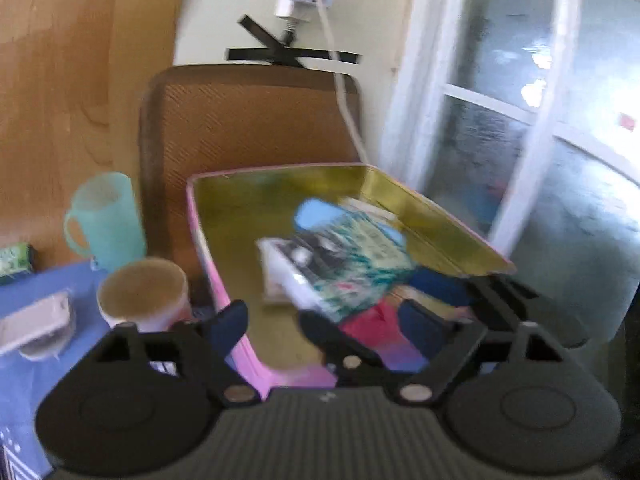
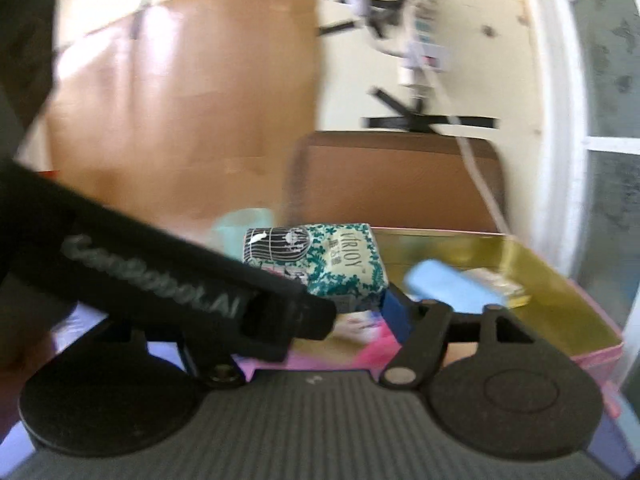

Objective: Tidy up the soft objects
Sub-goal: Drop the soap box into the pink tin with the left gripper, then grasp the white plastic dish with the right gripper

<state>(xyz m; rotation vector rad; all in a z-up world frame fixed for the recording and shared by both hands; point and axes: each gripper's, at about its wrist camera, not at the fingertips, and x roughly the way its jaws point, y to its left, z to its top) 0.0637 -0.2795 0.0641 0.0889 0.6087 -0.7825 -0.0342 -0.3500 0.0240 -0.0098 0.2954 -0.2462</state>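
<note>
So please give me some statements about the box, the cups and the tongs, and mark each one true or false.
1. The tissue pack lies in the pink box. True.
2. The inside of the box is silver. False: it is gold.
3. A light blue soft object lies in the box too. True.
4. The turquoise cup stands inside the box. False: it stands outside, on the blue cloth, beside the box.
5. The left tongs squeeze the tissue pack. False: their jaws stand apart and press on nothing.
</note>
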